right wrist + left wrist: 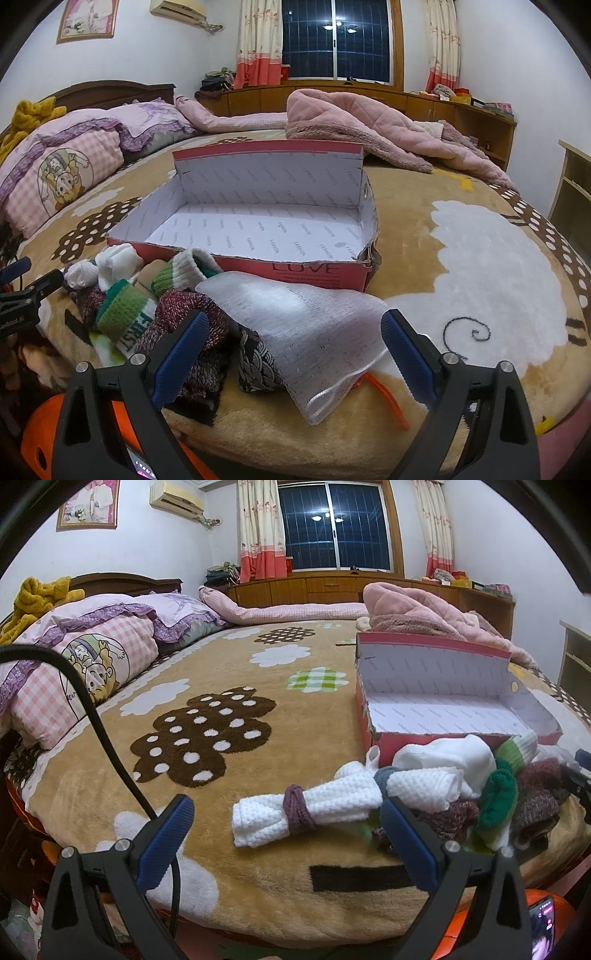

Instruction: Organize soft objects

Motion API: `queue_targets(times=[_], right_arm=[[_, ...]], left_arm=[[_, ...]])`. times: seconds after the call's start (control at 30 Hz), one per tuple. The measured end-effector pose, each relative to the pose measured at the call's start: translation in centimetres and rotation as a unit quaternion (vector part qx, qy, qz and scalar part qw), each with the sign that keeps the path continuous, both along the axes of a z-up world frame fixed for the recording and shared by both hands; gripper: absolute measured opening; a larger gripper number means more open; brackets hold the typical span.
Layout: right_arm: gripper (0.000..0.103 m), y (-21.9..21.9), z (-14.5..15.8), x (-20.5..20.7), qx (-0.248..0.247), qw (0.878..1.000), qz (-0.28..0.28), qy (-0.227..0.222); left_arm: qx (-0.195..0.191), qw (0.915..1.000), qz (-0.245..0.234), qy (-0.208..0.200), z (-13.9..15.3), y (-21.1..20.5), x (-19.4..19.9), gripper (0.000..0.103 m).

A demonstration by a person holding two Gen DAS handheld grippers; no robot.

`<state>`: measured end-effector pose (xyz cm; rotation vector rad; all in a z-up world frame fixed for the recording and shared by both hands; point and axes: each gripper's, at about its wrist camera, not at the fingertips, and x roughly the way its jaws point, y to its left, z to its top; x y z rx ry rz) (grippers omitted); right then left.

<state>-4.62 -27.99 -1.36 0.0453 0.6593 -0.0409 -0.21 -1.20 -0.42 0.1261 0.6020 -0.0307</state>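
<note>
Left tool is spread and empty over the bed; a white rolled sock lies at its 12 o'clock. Right tool is spread too, a white mesh bag between its fingers, the red box at 12 o'clock.

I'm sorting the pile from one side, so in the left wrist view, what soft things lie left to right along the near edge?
White roll → maroon sock → green sock

The phone screen is cut off by the frame edge; its content is illegible. The orange strap runs partly hidden under the white mesh bag.
</note>
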Motion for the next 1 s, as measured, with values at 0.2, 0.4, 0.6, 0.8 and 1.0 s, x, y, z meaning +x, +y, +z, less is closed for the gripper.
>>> queue_targets(times=[0.2,0.4,0.6,0.8,1.0], right_arm=[[0.097,0.0,0.0,0.0,0.0,1.0,0.0,0.0],[0.097,0.0,0.0,0.0,0.0,1.0,0.0,0.0],[0.097,0.3,0.1,-0.1,0.002,1.0,0.006,-0.002],[0.097,1.0,0.6,-0.4,0.003,1.0,0.021,-0.005],[0.097,1.3,1.4,-1.3,0.046,0.997,0.066,-0.019]], left_arm=[[-0.003,1.0,0.0,0.002,0.1,0.0,-0.1,0.103],[-0.002,0.9999,-0.009,0.004,0.1,-0.2,-0.1,0.103],[0.003,0.9998,-0.019,0.008,0.0,0.4,-0.5,0.103],[-0.003,0.9999,-0.009,0.008,0.1,2.1,-0.9,0.103],[-0.014,0.9996,-0.019,0.014,0.4,3.8,-0.9,0.093]])
